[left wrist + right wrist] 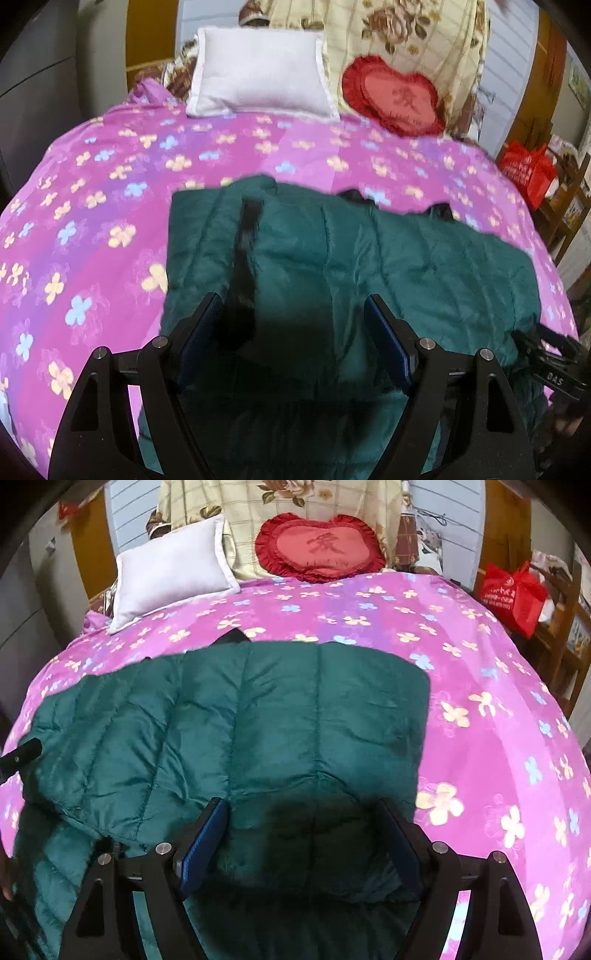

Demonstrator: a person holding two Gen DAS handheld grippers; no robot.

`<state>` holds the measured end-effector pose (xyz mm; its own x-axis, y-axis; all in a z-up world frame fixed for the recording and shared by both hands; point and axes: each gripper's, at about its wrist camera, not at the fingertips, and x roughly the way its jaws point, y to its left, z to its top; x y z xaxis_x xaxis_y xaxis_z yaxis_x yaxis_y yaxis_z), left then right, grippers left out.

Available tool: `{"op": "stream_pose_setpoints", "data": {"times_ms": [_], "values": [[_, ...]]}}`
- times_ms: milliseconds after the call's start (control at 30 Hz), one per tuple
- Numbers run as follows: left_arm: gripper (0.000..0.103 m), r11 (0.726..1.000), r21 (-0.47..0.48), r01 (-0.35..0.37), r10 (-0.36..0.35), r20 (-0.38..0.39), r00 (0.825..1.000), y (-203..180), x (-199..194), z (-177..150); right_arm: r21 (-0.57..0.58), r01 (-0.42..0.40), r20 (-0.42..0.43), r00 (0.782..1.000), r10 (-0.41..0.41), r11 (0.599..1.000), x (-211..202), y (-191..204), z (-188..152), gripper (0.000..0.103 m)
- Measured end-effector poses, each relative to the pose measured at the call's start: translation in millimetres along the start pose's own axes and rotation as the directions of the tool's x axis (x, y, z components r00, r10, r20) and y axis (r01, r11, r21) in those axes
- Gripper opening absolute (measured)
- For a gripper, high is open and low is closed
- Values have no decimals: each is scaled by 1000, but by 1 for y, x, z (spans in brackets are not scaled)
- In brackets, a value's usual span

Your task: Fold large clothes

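Observation:
A dark green quilted jacket (369,258) lies folded on the pink flowered bed cover (92,221); it also shows in the right wrist view (240,731). A black fur trim strip (245,266) runs across its left part. My left gripper (293,306) is open just above the jacket's near edge, with the trim beside its left finger. My right gripper (304,812) is open above the jacket's near right part, holding nothing. The right gripper's side shows at the left view's right edge (554,365).
A white pillow (170,568), a red heart cushion (321,548) and a cream floral quilt (288,502) lie at the bed's head. A red bag (513,594) sits on wooden furniture at the right. The pink bed cover (480,701) spreads right of the jacket.

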<state>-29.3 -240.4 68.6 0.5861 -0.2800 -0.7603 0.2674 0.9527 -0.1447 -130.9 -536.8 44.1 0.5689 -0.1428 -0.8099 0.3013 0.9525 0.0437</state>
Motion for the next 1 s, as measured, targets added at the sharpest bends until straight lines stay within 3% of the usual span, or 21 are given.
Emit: {"op": "stream_pose_setpoints", "data": {"times_ms": [133,367,567,800,1000], "values": [[80,1000,7,-22,22,-42,999,0,16,-8,-25,19,-5,1000,-19,1000,6,7,-1,86],[81,999,5,-35,35,-29,999,-2,20,-15,-18,21,2,1000,-21,1000,10,6,-2,89],[82,999,8,-41,42,-34,999,-2,21,-15,-8,8,37,999,-8,1000,-18,9,-3,88],[81,999,10,-44,45,-34,998,-1,20,-14,-31,12,-14,1000,-13,999,-3,10,-7,88],[81,999,-21,-38,37,-22,999,12,-7,-11,-4,-21,19,1000,21,1000,-42,2,-10,88]]}}
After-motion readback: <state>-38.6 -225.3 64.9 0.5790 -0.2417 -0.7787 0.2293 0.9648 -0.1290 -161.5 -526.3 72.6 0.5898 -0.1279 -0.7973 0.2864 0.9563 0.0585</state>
